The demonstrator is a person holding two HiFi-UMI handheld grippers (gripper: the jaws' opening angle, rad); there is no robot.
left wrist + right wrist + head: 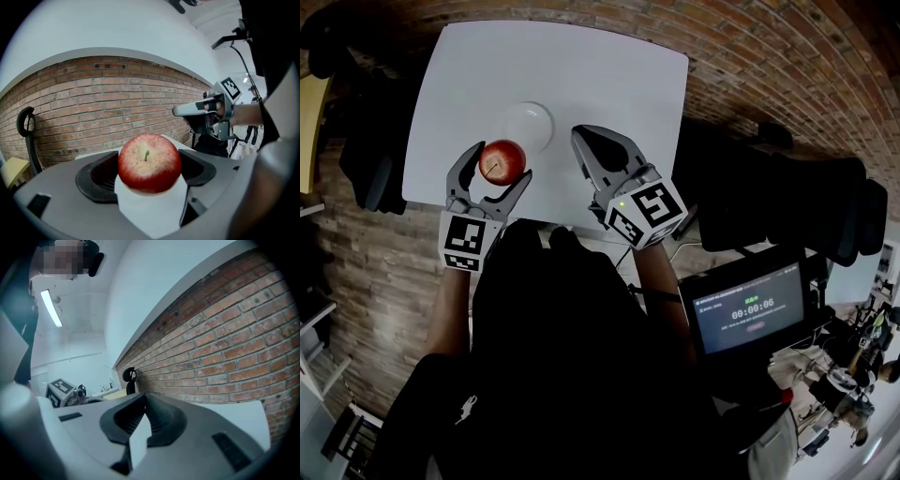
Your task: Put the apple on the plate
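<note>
1. The left gripper (499, 165) clamps the apple (502, 159) just beside the near edge of the plate (534, 120), not on it.
2. The right gripper (579, 137), right of the plate, is closed and empty.
3. Placing the apple remains, I judge.

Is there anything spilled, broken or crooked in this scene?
Nothing stands out. The apple is whole, held in the jaws of the left gripper near the plate, which lies flat and empty on the white table. The right gripper is shut and empty.
</note>
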